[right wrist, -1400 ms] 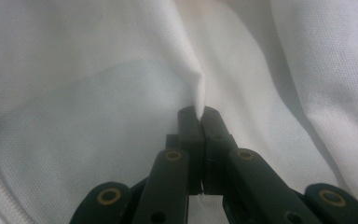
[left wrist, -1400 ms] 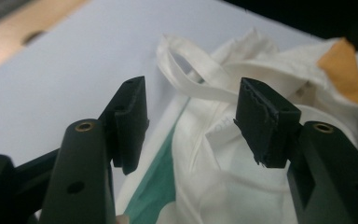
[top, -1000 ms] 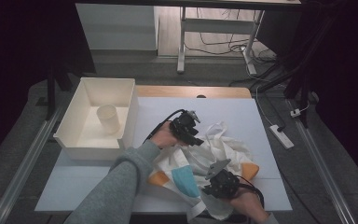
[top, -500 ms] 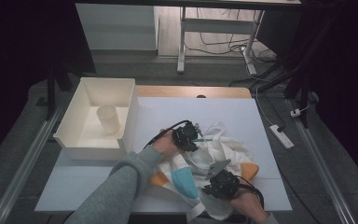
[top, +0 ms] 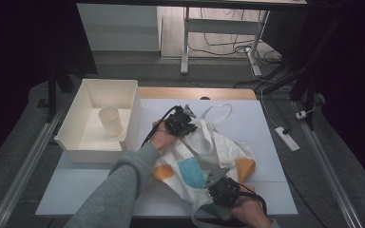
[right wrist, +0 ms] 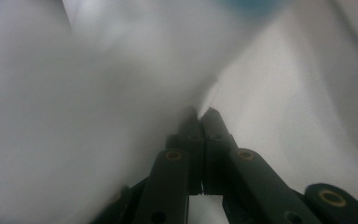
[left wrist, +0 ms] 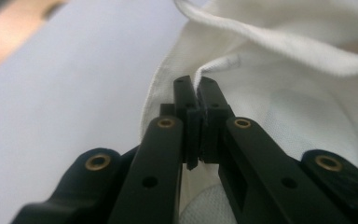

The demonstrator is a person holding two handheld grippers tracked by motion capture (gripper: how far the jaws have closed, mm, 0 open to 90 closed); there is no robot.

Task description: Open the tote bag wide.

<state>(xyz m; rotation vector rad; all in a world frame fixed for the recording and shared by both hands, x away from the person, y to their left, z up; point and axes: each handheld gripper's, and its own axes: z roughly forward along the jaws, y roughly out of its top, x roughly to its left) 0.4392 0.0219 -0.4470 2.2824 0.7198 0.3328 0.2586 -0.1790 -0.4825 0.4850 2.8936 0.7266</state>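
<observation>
Crumpled white tote bag [top: 204, 152] lies on table [top: 266, 123]

No legible text or markings.

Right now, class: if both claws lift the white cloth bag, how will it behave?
Probably floppy: the cloth bag lies crumpled in folds. Likely light, since the left claw pinches only a thin edge. Its loose strap may dangle.

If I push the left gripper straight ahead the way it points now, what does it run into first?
More of the white cloth bag it is already pinching: the left gripper is shut on the bag's hem, and a bag strap crosses just beyond. Depth there is hard to judge.
</observation>
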